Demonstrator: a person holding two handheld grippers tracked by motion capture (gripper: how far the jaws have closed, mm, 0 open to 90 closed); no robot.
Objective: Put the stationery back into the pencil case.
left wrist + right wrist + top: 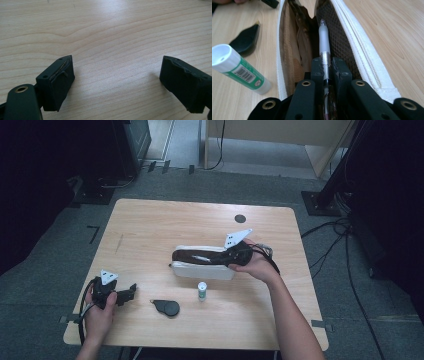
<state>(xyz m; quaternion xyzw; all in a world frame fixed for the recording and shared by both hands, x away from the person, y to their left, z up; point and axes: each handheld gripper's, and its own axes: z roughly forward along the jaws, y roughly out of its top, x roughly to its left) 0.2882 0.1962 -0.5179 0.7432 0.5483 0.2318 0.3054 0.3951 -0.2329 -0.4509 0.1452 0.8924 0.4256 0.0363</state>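
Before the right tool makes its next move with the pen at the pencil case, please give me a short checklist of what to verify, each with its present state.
1. Right tool grips the pen: ok, the jaws are shut on its clear barrel.
2. Pencil case is unzipped: ok, the opening gapes and the pen lies along it.
3. Pen is fully inside the case: cannot tell; the tip points into the opening, but its depth is unclear.
4. Glue stick is out of the way: ok, it stands beside the case, not touching it.
5. Left tool is free: ok, the jaws are open over bare table.
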